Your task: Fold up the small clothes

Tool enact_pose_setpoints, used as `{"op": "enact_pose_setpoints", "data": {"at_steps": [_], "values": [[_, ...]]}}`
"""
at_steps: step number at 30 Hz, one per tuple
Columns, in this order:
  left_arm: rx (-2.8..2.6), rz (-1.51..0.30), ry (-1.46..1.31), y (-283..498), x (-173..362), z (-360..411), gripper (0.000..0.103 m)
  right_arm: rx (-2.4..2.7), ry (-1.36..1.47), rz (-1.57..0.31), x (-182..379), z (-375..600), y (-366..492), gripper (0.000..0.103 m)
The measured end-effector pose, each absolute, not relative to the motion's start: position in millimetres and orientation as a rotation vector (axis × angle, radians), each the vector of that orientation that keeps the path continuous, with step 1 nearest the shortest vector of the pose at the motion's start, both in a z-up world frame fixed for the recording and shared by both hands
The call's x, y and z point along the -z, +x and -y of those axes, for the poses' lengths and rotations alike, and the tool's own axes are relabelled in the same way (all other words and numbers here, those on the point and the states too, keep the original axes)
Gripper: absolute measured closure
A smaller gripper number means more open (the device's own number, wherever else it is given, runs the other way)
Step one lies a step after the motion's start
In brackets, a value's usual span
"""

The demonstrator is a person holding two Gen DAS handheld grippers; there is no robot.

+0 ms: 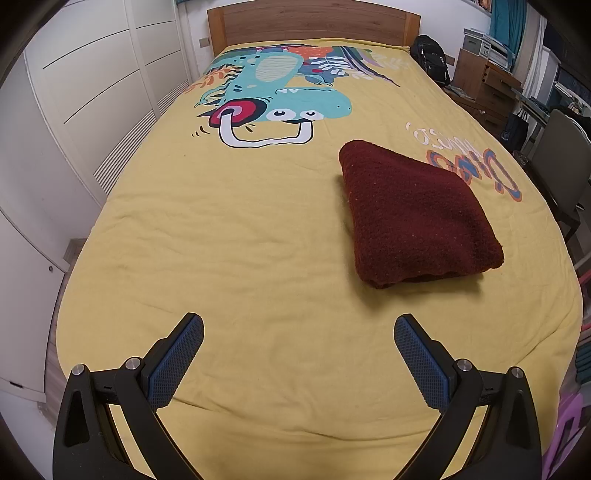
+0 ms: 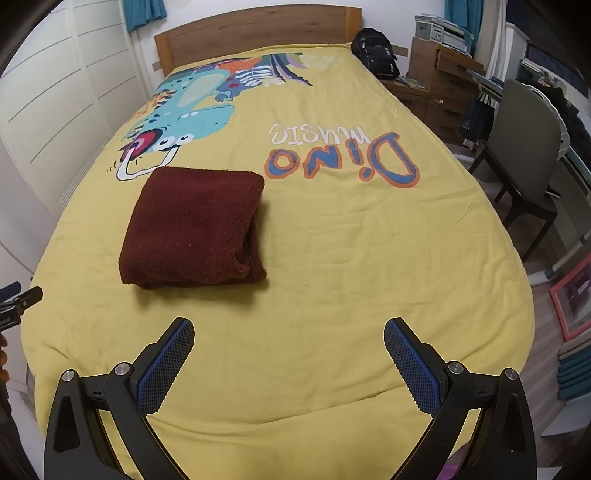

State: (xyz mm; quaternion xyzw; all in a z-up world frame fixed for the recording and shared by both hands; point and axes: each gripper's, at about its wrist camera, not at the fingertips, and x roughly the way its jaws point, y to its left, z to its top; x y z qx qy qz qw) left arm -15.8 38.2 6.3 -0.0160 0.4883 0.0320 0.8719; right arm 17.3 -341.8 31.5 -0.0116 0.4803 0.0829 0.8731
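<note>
A dark red knitted garment (image 1: 417,218) lies folded into a compact rectangle on the yellow dinosaur bedspread (image 1: 258,258). It also shows in the right wrist view (image 2: 194,225), left of centre. My left gripper (image 1: 298,328) is open and empty, held above the bedspread near the foot of the bed, with the garment ahead and to its right. My right gripper (image 2: 289,332) is open and empty, with the garment ahead and to its left. The left gripper's tip (image 2: 18,299) shows at the left edge of the right wrist view.
A wooden headboard (image 1: 314,22) stands at the far end. White wardrobe doors (image 1: 92,92) line the left side. A black backpack (image 2: 376,51), wooden drawers (image 2: 439,85) and a grey chair (image 2: 524,147) stand to the right. Stacked fabrics (image 2: 576,373) lie on the floor.
</note>
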Motion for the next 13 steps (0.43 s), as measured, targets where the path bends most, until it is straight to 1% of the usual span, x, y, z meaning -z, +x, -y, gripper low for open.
{"op": "enact_pose_setpoints", "data": {"at_steps": [13], "values": [[-0.065,-1.024,-0.028,-18.1,-6.2,-35.4,0.001,-0.182,-0.033,-1.013,-26.9,344.1,16.6,0.000]]}}
